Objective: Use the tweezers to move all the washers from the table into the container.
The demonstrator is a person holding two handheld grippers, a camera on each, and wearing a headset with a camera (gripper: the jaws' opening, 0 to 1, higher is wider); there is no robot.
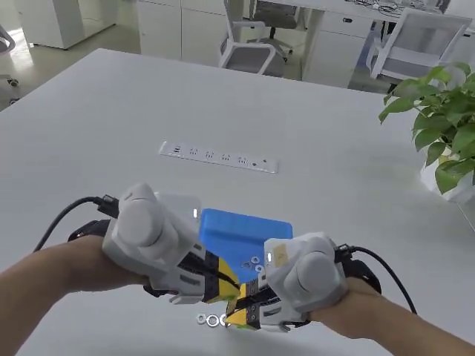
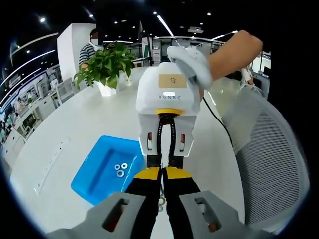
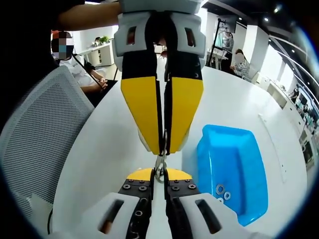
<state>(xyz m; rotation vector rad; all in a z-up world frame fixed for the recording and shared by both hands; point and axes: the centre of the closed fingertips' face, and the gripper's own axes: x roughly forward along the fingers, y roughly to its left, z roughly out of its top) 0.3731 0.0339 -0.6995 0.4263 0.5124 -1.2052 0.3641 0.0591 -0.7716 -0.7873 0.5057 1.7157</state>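
A blue container lies on the white table with three washers in it. A few washers lie on the table in front of it, under the grippers. My left gripper and right gripper point tip to tip. In the right gripper view, thin metal tweezers run from the left gripper into my right gripper, and both look shut on them. The left gripper has the tweezers between its jaws, with the container to the left.
A white power strip lies beyond the container. A potted plant stands at the table's right edge. Office chairs stand behind the far edge, and a mesh chair is close by. People sit in the background.
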